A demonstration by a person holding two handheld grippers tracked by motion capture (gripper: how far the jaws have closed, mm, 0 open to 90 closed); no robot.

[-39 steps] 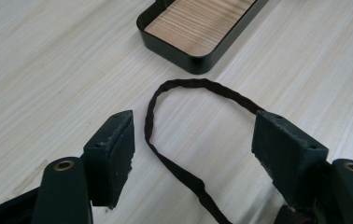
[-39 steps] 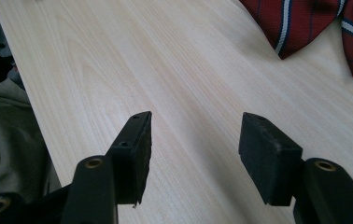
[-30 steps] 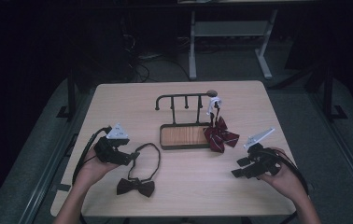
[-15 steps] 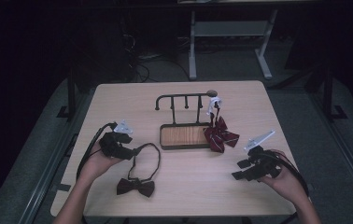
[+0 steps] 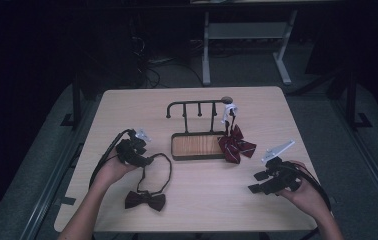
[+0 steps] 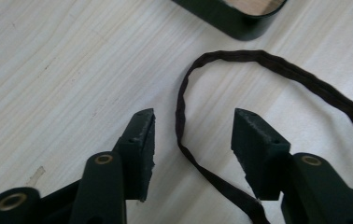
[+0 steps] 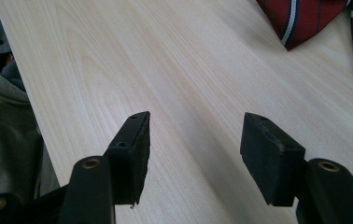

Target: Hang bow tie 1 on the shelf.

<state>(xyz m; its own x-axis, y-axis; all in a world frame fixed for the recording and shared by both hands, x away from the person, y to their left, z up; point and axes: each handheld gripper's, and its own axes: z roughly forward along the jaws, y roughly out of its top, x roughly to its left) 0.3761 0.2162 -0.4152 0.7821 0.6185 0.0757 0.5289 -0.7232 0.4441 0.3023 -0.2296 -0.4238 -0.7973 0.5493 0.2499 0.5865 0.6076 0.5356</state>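
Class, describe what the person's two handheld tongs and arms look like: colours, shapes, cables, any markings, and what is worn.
Both tongs, left and right, are black, each topped by a grey three-cornered plate and trailing a black cable. Close up, each has two blocky matt black jaws with flat inner faces, small holes and brass-coloured pivot rings. No lettering or markings are visible. The forearms are bare, with no sleeves in the high view.

Left gripper (image 5: 144,161) and right gripper (image 5: 255,182), jaws apart, low over the table, one per hand.
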